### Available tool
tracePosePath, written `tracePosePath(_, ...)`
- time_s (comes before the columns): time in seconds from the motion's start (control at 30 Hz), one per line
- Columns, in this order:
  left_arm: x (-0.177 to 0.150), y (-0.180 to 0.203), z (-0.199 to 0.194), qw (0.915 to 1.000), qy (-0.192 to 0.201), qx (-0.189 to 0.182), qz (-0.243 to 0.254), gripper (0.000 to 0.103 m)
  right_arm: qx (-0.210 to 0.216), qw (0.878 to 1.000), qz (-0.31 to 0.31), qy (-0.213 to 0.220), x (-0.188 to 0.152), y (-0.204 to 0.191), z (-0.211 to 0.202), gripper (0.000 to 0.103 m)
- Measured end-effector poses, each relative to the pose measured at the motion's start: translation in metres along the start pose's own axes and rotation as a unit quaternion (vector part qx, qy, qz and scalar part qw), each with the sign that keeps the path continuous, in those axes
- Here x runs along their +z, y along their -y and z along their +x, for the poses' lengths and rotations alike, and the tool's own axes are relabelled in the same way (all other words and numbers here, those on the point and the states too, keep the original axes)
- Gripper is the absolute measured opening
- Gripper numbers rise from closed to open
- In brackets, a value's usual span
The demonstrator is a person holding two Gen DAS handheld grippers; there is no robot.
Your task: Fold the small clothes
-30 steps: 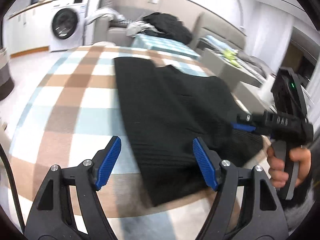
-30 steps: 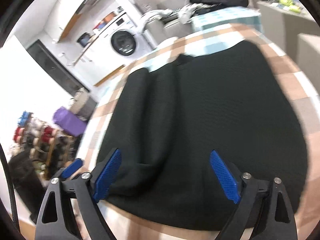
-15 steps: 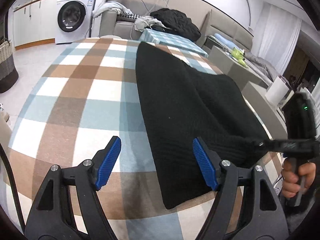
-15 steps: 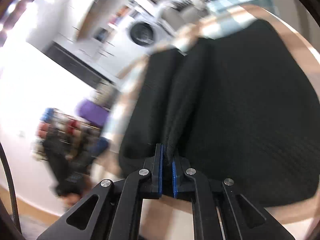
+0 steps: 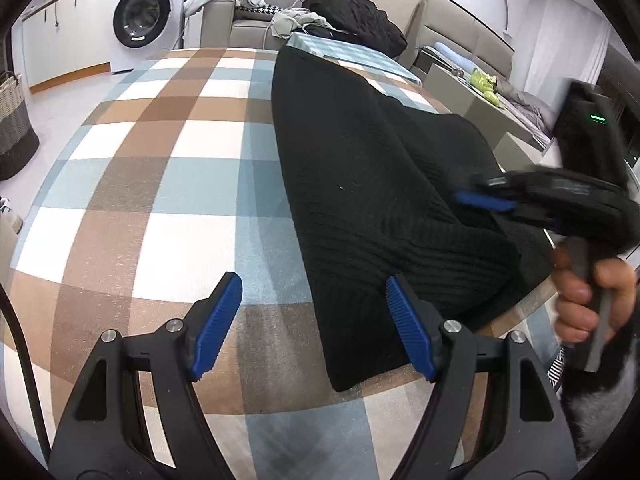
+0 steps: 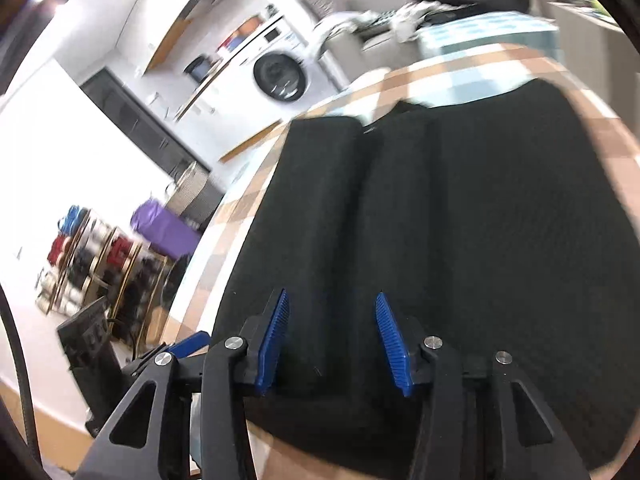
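Note:
A black knit garment (image 5: 360,180) lies lengthwise on the checked tablecloth (image 5: 160,160), its near corner reaching the table's front edge. My left gripper (image 5: 312,320) stands open low over the cloth, its right pad above the garment's near-left edge, nothing gripped. My right gripper (image 6: 334,340) hovers over the garment's (image 6: 460,220) near hem. Its jaws are opening, with fabric lying below them and the pads not pressing on it. In the left wrist view the right gripper (image 5: 484,200) shows side-on at the garment's right edge, held by a hand (image 5: 580,300). My left gripper's tip (image 6: 188,344) shows at lower left.
A washing machine (image 5: 144,20) and a sofa with piled clothes (image 5: 352,20) stand beyond the table. A woven basket (image 5: 14,128) sits on the floor to the left. Shelves of small items (image 6: 92,264) and a purple bundle (image 6: 164,228) lie off the table's left side.
The right gripper went from wide open to shut on a fold near the garment's hem, and its jaws now stand apart again. The left gripper stayed open.

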State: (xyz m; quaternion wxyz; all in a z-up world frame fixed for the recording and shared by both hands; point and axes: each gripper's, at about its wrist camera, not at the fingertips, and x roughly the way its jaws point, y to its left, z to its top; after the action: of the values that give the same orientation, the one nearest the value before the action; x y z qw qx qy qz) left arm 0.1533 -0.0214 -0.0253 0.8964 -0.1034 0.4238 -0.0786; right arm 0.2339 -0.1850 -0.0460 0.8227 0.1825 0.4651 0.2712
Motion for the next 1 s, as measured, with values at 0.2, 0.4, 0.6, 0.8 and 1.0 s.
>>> tracePosePath(0.2,0.006,-0.004,-0.005,0.9998,0.01,0.003,-0.015,0.072,-0.006,1.0,-0.002,-0.008,0.01,-0.011,0.022,0.005)
tracePosePath(0.4,0.015,-0.002,-0.008,0.9997,0.017,-0.013,-0.011,0.072,-0.048,0.994,-0.04,0.084,0.009,-0.021,-0.039,0.004)
tracePosePath(0.6,0.012,0.005,0.004,1.0,0.001,-0.008,0.002,0.072,-0.011,0.998,0.058,-0.009,0.0,0.022,-0.004,0.007)
tracePosePath(0.8,0.011,0.006,0.004,0.9999,0.001,-0.011,0.005,0.072,0.055,0.998,0.031,-0.026,-0.04,0.013,-0.024,0.038)
tracePosePath(1.0,0.012,0.005,0.004,0.9999,0.001,-0.01,0.006,0.072,0.041,0.997,-0.028,-0.058,-0.063,-0.004,-0.028,0.045)
